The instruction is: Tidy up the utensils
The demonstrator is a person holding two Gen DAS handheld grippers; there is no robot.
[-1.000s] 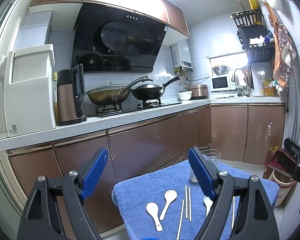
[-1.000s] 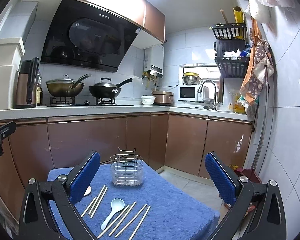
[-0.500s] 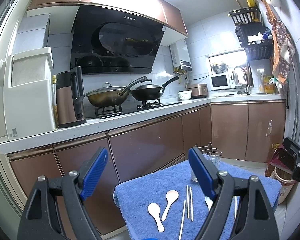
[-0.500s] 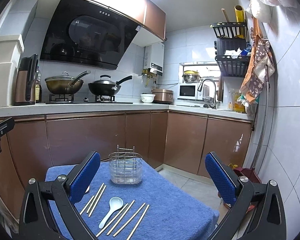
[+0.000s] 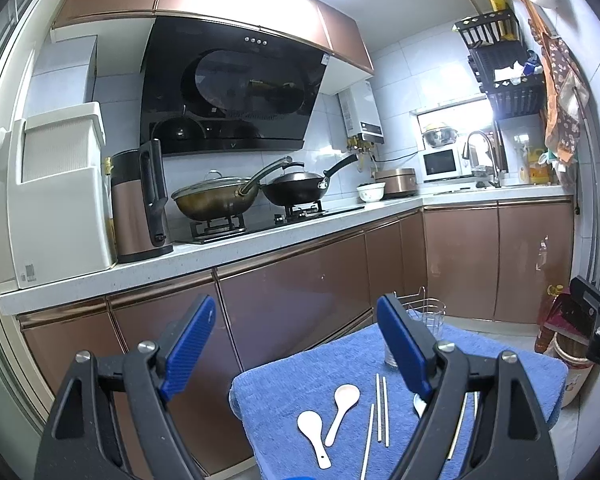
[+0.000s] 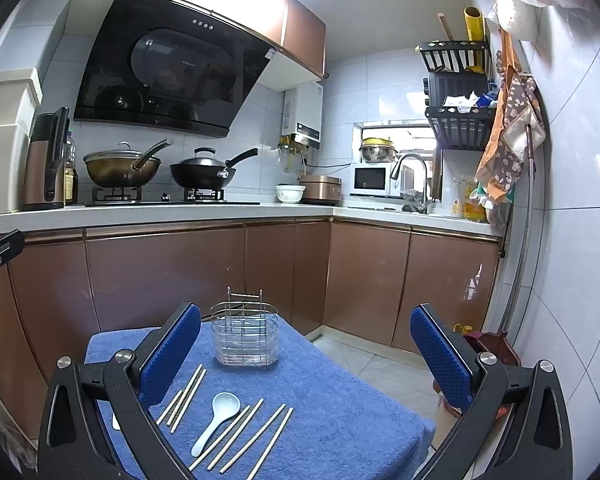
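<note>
A small table under a blue towel [image 6: 340, 420] carries the utensils. A wire utensil holder [image 6: 245, 336] stands at its far end, also seen as the holder [image 5: 430, 318] in the left wrist view. In front of it lie a pale blue spoon [image 6: 216, 420] and several wooden chopsticks [image 6: 256, 436]. The left wrist view shows two white spoons [image 5: 314, 434] [image 5: 344, 402] and chopsticks [image 5: 381, 408] on the towel [image 5: 284, 396]. My left gripper [image 5: 296, 346] is open and holds nothing, high above the table's left edge. My right gripper [image 6: 306, 356] is open and holds nothing, above the near end.
Brown cabinets [image 6: 160, 276] and a white counter [image 6: 172, 212] run behind the table, with a kettle [image 5: 140, 204], two woks [image 5: 216, 198] [image 5: 300, 190], a microwave [image 6: 374, 180] and a tap [image 6: 414, 178]. Tiled floor [image 6: 384, 372] lies to the right; a tiled wall [image 6: 572, 280] is close by.
Both views have shifted slightly: the table and utensils sit a little lower and further off in frame. Both grippers stay open; nothing on the towel has moved.
</note>
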